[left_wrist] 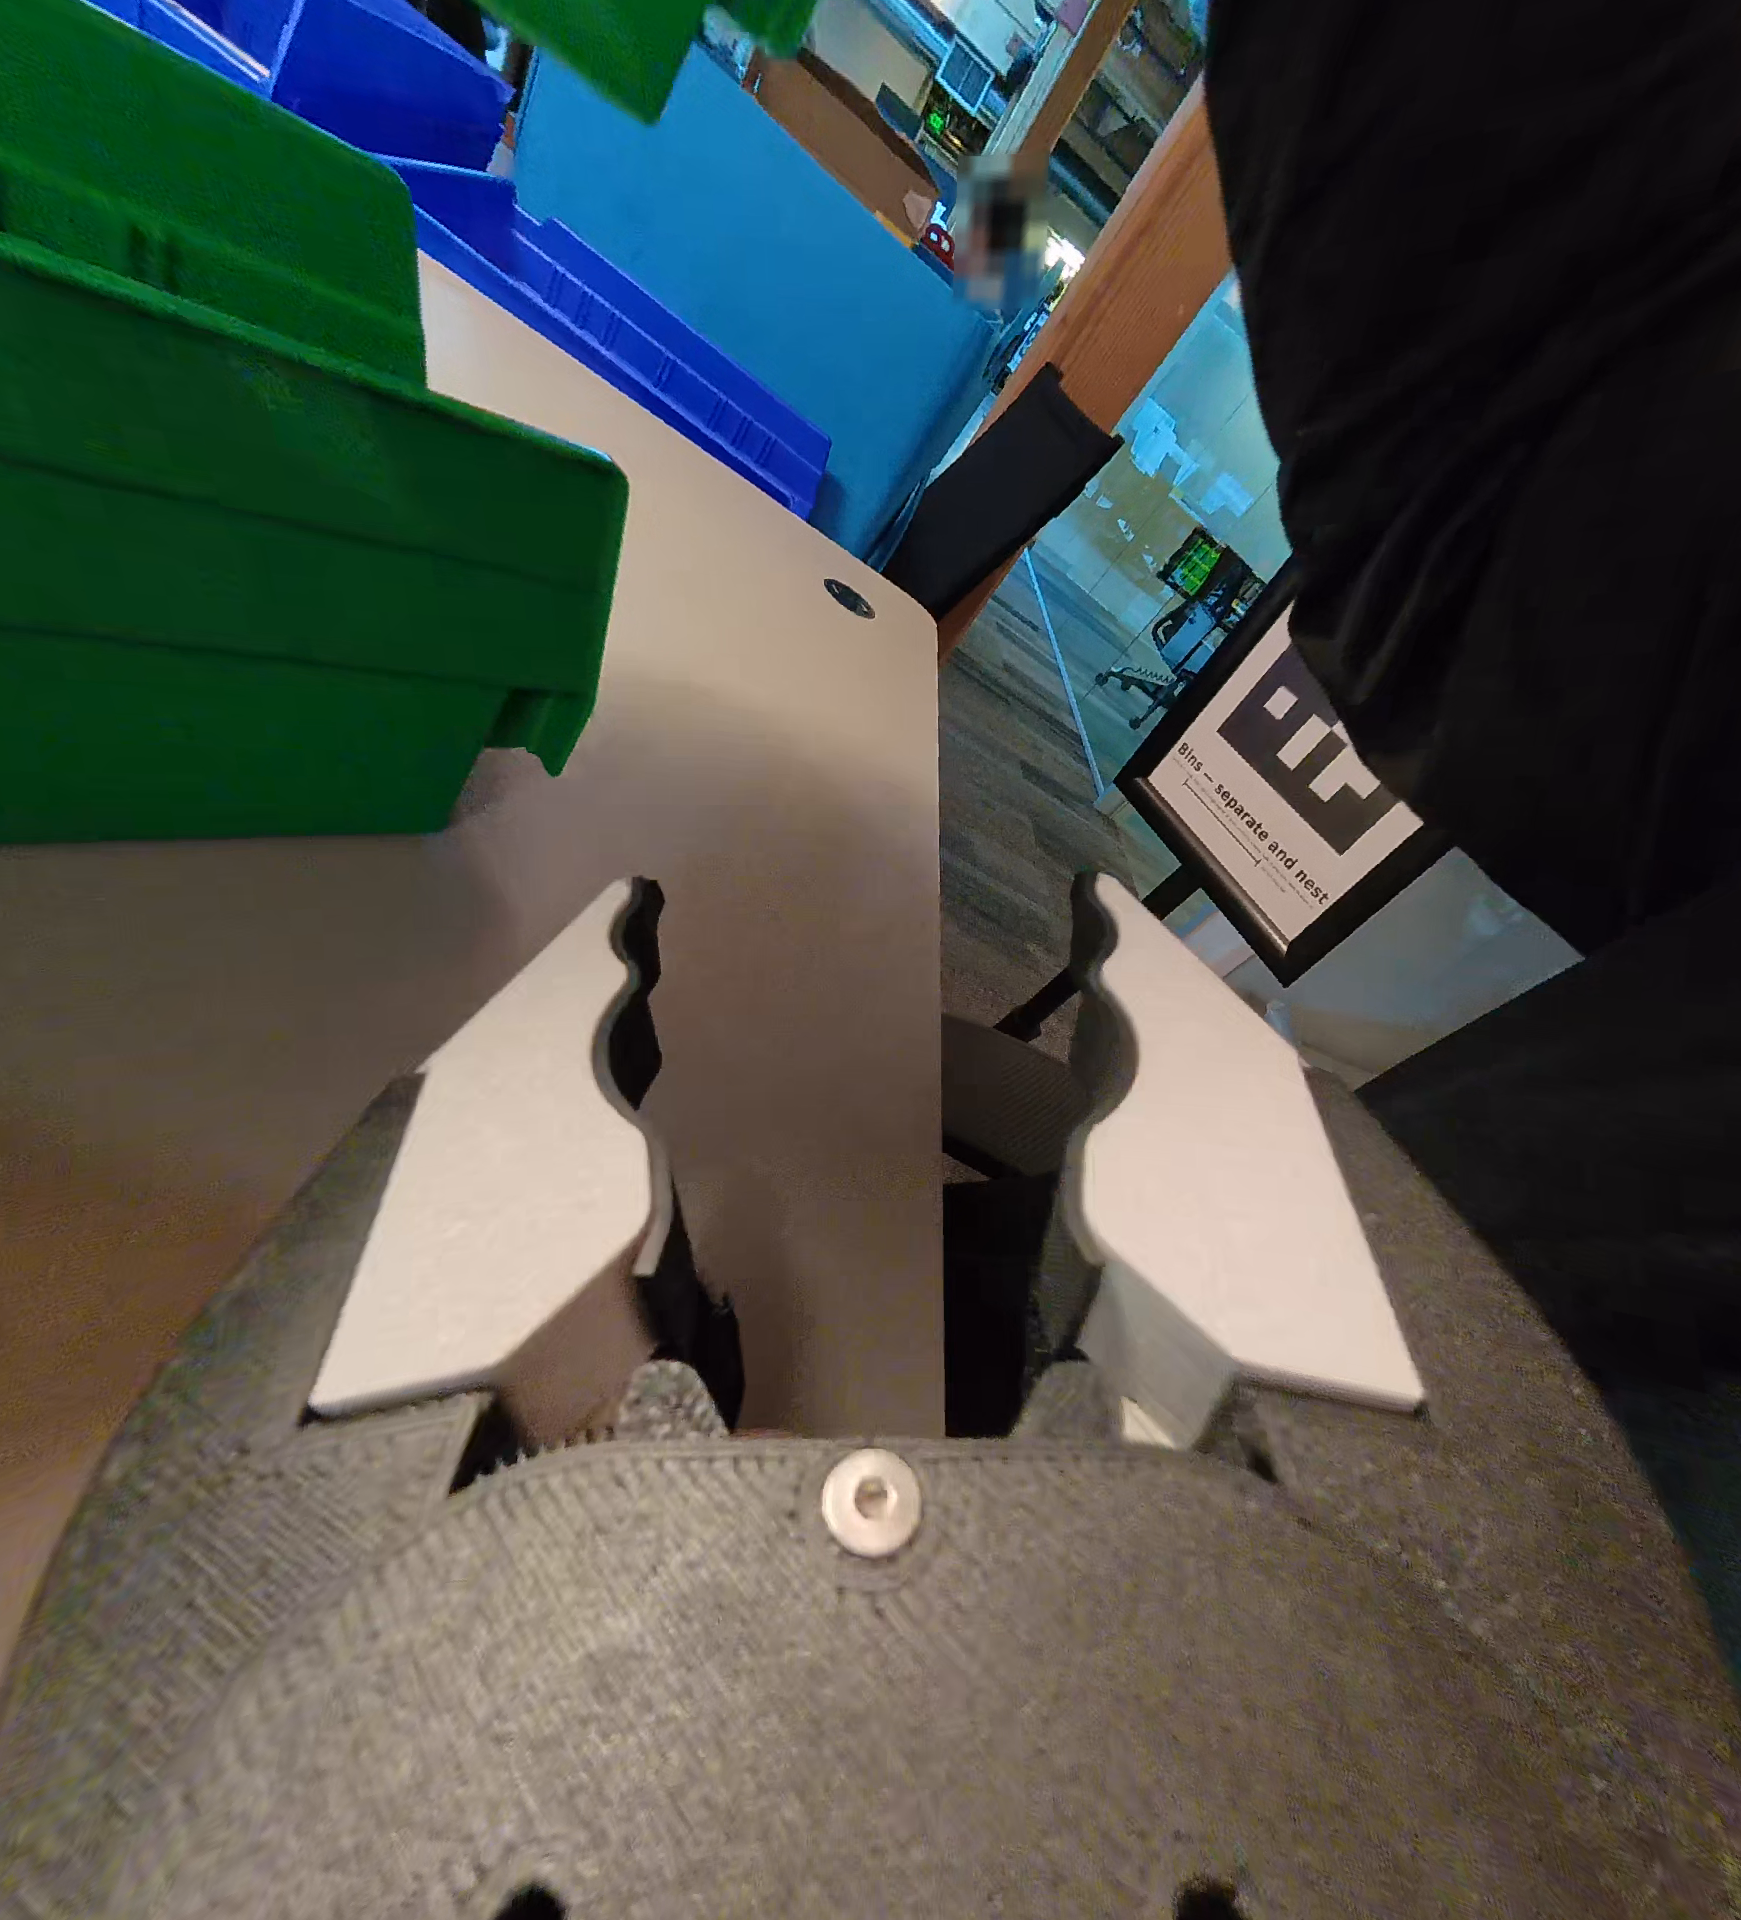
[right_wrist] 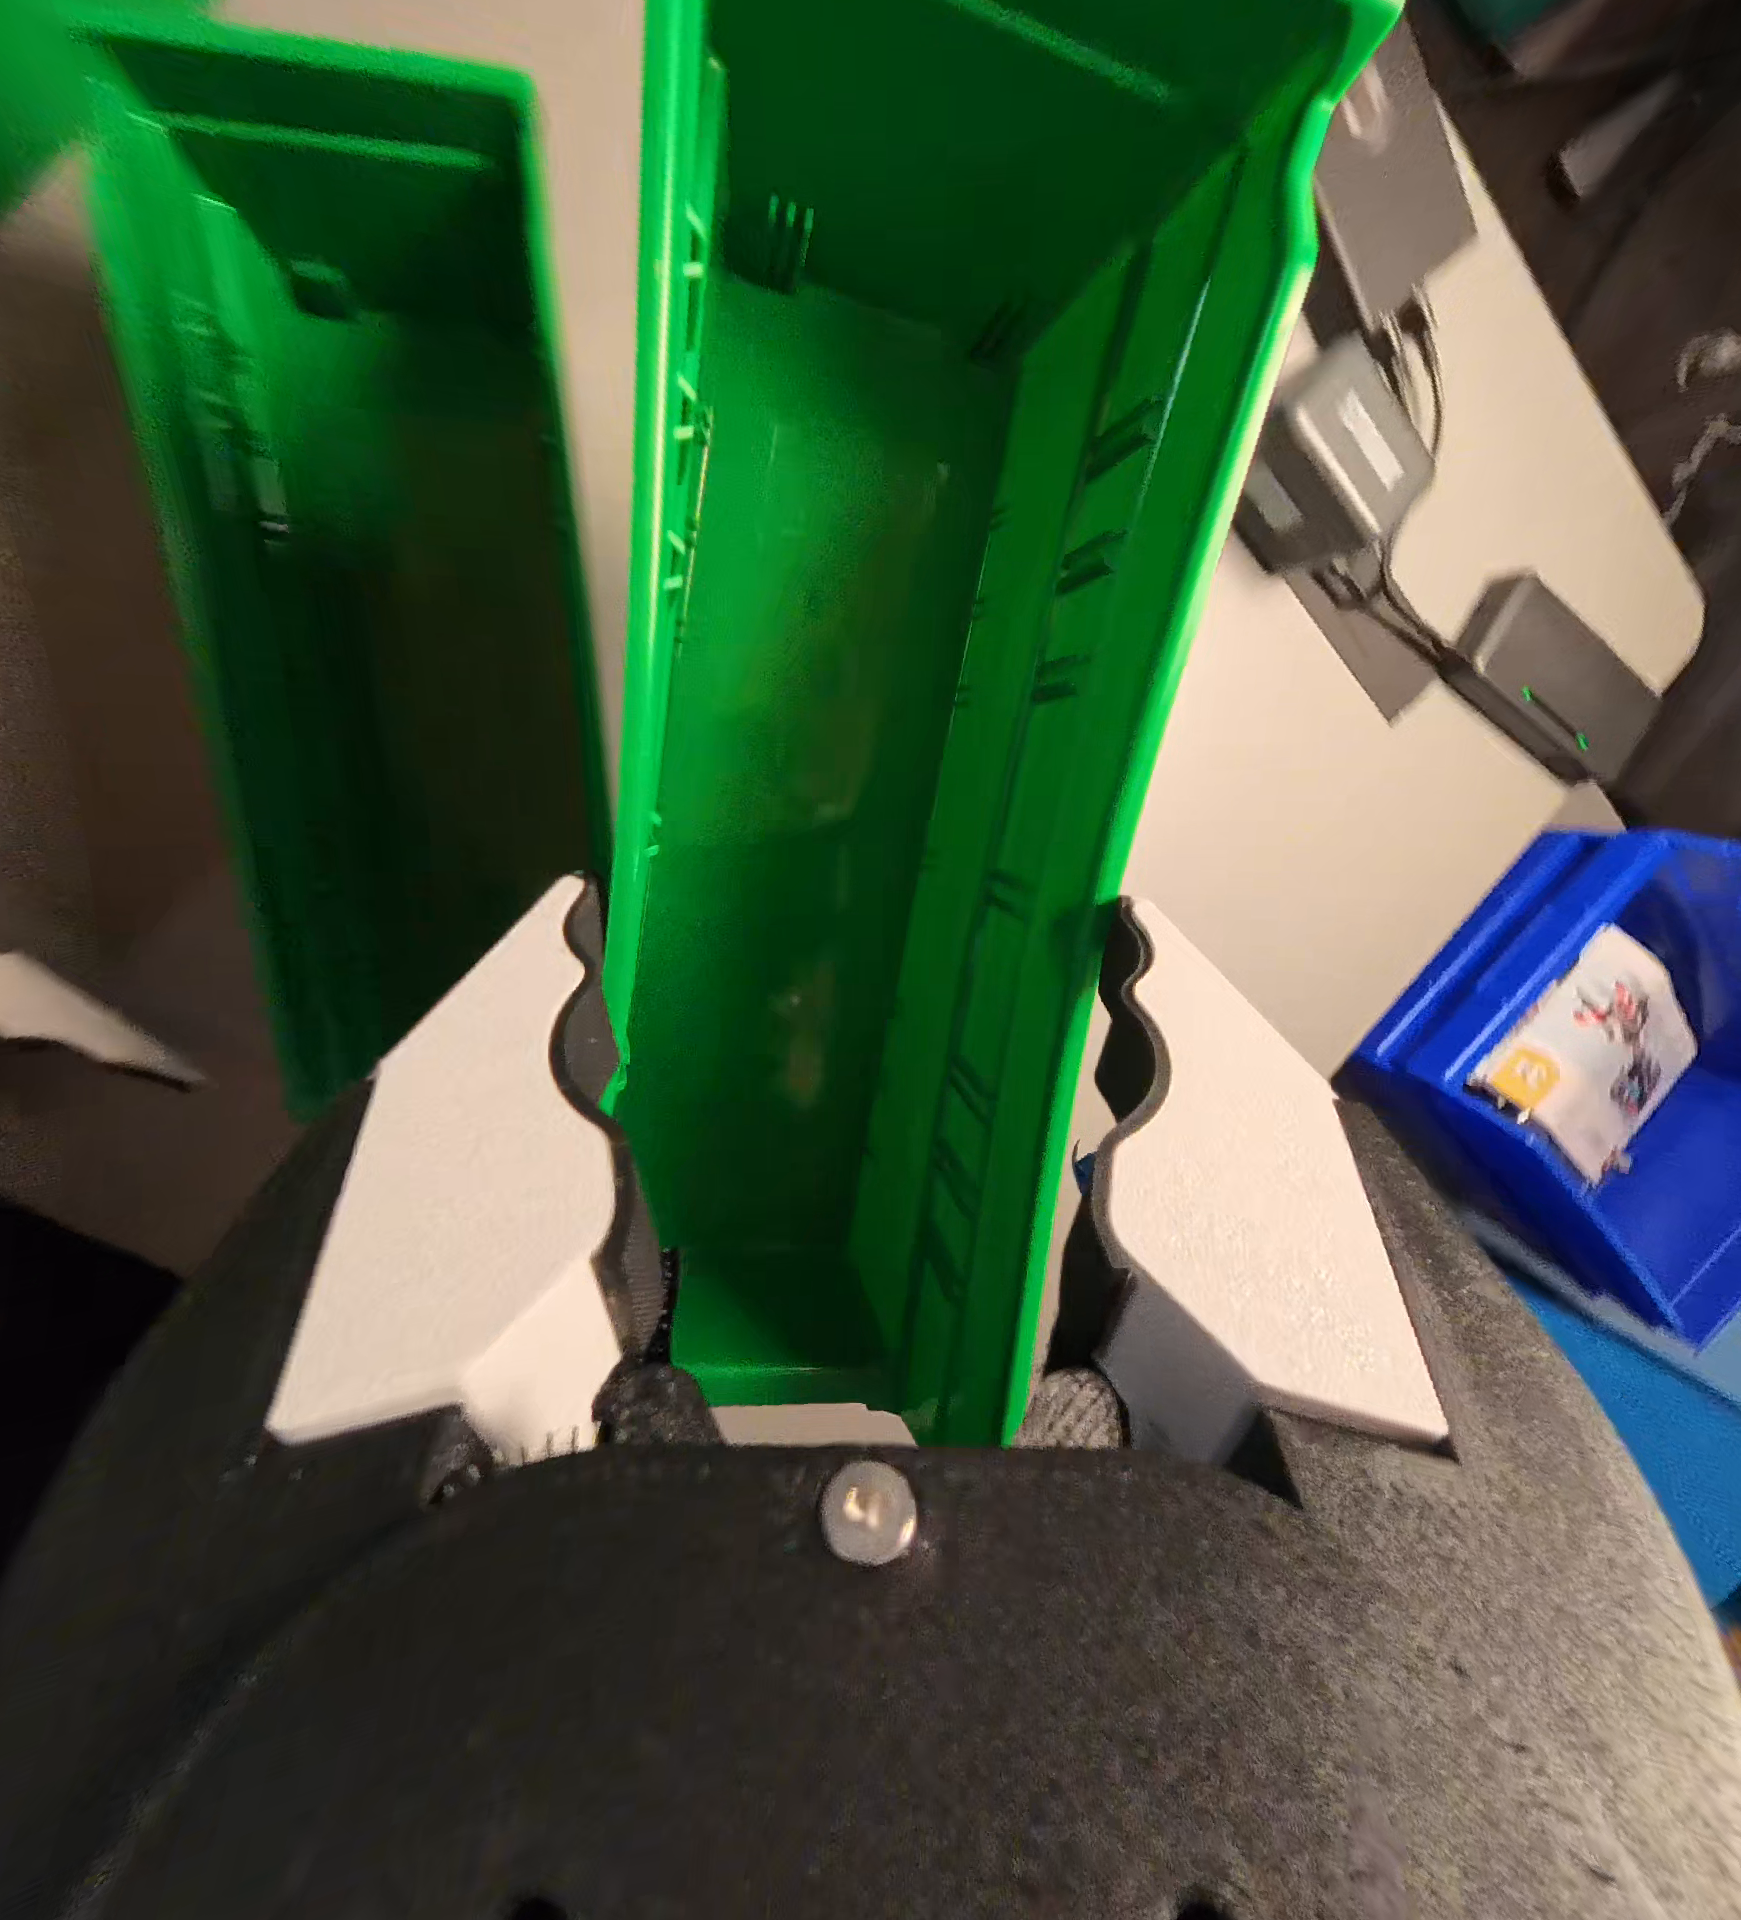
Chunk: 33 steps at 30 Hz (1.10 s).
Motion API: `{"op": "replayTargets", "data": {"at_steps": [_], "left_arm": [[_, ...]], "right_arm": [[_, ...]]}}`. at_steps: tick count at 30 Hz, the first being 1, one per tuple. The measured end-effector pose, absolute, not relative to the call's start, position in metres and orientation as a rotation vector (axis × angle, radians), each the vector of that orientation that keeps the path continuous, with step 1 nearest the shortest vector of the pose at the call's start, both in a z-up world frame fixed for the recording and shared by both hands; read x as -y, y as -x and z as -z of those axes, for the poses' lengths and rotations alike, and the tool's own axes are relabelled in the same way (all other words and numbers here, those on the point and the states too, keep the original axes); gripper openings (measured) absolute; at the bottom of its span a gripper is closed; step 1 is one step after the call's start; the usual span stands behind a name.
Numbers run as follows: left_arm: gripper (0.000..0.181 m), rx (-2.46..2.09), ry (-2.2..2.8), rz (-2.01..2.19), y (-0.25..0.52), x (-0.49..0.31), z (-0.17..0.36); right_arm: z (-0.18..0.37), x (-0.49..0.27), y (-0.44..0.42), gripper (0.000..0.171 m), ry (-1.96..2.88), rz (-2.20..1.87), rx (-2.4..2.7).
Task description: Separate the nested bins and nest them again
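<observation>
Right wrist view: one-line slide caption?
Right gripper straddles a long green bin, a second green bin beside it and a blue bin off right.

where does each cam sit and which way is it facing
Left wrist view: sits on the left gripper, low along the table edge, jaws open and empty; a black sleeve shows.
Right wrist view: sits on the right gripper, looking into a green bin between its jaws.
Shared: green and blue bins.
</observation>
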State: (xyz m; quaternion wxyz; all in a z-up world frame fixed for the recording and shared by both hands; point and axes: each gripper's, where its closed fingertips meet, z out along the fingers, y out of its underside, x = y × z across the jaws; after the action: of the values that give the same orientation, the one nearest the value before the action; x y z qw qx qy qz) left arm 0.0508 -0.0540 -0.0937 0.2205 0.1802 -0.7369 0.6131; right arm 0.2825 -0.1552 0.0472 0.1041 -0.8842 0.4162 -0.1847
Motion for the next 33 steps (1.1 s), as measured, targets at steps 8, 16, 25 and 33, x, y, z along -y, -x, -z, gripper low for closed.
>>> {"op": "replayTargets", "data": {"at_steps": [8,16,25,33], "left_arm": [[0.080,2.032,-0.508,-1.687,-0.052,0.054,0.094],[0.080,2.039,-0.508,-1.659,-0.051,0.056,0.097],[0.080,2.049,-0.500,-1.649,-0.049,0.057,0.098],[0.080,2.026,-0.504,-1.686,-0.050,0.054,0.094]], "right_arm": [[0.079,0.246,-0.282,0.100,2.531,0.398,-1.603],[0.067,0.241,-0.278,0.113,2.479,0.521,-1.544],[0.030,0.100,-0.268,0.096,2.534,0.296,-1.060],[0.086,0.084,-0.279,0.008,2.661,0.200,-1.109]]}}
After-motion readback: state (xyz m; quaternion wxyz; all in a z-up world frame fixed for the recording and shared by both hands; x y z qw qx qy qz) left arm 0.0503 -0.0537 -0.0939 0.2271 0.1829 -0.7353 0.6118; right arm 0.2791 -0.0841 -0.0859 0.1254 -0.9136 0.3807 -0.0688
